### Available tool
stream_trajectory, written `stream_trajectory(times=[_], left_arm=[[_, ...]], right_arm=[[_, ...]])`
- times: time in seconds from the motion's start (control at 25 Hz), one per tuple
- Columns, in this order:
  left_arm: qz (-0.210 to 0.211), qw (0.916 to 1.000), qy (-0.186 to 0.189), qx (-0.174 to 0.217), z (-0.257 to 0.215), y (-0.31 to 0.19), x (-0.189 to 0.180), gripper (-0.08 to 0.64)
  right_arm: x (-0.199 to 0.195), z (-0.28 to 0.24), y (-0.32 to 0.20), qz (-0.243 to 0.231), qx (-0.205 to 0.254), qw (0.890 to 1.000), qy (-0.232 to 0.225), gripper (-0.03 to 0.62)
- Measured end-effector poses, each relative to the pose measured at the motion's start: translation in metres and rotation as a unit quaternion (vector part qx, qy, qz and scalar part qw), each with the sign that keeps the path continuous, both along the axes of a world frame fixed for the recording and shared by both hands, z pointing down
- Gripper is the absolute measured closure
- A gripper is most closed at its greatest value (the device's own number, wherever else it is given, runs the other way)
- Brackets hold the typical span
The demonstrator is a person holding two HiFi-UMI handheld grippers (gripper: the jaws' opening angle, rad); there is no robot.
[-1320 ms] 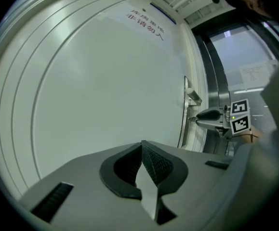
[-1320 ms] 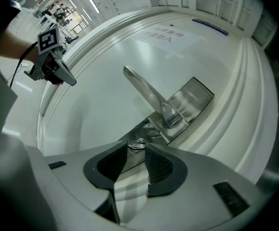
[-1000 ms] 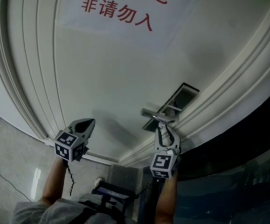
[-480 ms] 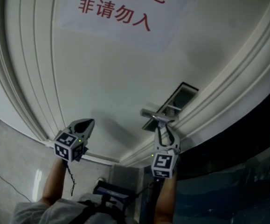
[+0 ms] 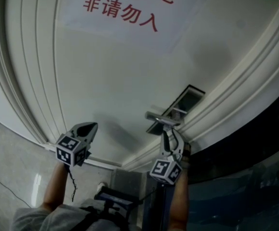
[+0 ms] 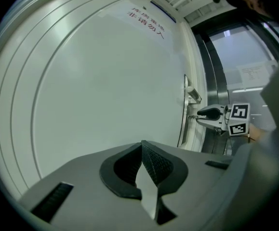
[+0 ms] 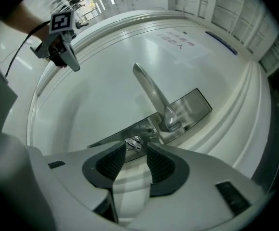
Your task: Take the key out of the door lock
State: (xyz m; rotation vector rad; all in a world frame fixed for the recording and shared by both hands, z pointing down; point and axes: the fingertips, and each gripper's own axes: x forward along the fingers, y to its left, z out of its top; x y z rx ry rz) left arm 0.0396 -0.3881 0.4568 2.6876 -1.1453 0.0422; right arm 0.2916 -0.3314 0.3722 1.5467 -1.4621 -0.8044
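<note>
A small silver key [image 7: 133, 142] sticks out of the metal lock plate [image 7: 192, 105], below the lever handle [image 7: 151, 97] of the white door. My right gripper [image 7: 136, 148] points at the key. Its jaws are opening, with the key head between the fingertips and a gap beside it. In the head view the right gripper [image 5: 171, 133] reaches up under the handle [image 5: 161, 118]. My left gripper [image 5: 88, 127] hangs off to the left in front of the bare door panel. Its jaws are shut with nothing in them, as the left gripper view [image 6: 141, 147] shows.
A paper sign with red characters [image 5: 125, 8] is stuck higher up on the door. Raised mouldings [image 5: 28, 95] frame the door panel. A dark glass panel [image 5: 255, 186] stands to the right of the door frame. Light floor tiles [image 5: 4, 177] lie at the lower left.
My right gripper has twisted about its own axis below the handle, and its marker cube has swung left. The left gripper has stayed where it was.
</note>
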Motion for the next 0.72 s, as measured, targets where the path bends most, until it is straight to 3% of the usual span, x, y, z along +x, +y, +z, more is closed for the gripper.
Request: stream_trajectory(times=[0.12, 0.2, 0.52, 0.72], left_arm=[[-0.004, 1.0000, 0.004, 0.000, 0.0001, -0.0015, -0.0028, 0.552], [-0.008, 0.9999, 0.006, 0.000, 0.0000, -0.0039, -0.0059, 0.552], [-0.015, 0.9998, 0.012, -0.003, 0.0018, -0.0081, -0.0079, 0.552], [-0.013, 0.9999, 0.010, -0.005, 0.0023, -0.0081, -0.0032, 0.552]], right_arm=[[0.0006, 0.0010, -0.0046, 0.001, -0.003, 0.998, 0.058, 0.442], [-0.0003, 0.0011, -0.0072, 0.000, -0.005, 0.998, 0.070, 0.442], [-0.0010, 0.0007, -0.0107, -0.002, -0.011, 0.998, 0.059, 0.448], [-0.0034, -0.0012, -0.0114, -0.005, -0.002, 0.998, 0.056, 0.506]])
